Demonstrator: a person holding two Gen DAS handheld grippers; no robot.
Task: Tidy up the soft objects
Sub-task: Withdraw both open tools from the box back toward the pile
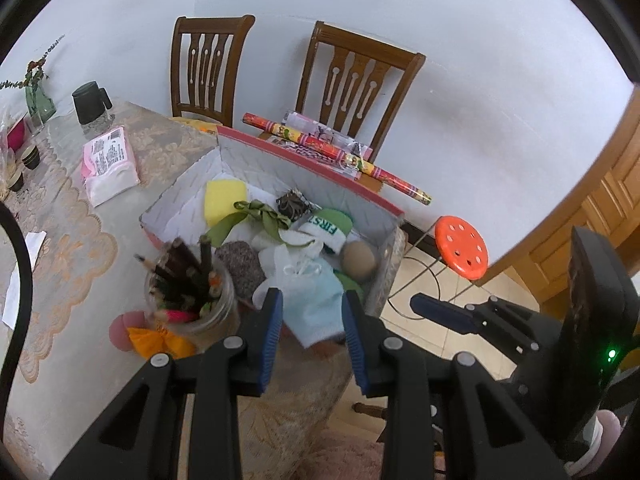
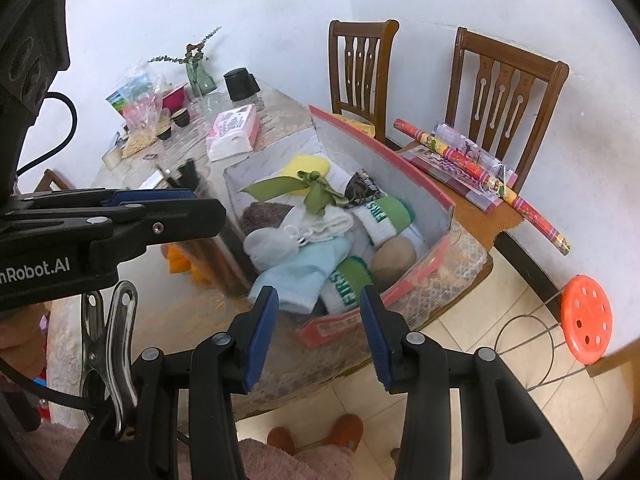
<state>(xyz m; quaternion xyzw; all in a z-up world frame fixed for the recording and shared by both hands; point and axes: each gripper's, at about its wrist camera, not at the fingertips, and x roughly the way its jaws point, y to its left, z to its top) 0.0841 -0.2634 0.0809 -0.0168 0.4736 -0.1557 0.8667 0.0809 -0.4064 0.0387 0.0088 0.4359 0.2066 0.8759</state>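
Dining table corner, soft goods heaped in red-rimmed cardboard box (image 1: 236, 160).

Your left gripper (image 1: 310, 312) hovers short of box, blue ribbed pads apart, nothing between. Left to right inside: yellow sponge (image 1: 224, 196), springy, light; olive ribbon bow (image 1: 264, 216), limp, slippery; pale blue sock (image 1: 316, 308), draped over near rim, flops when lifted, so pinch bunched cuff.

Your right gripper (image 2: 320, 312) likewise parted, empty. Green-white sock (image 2: 384, 216), thick knit, grippy; tan ball (image 2: 396, 260), rounded, likely to roll.
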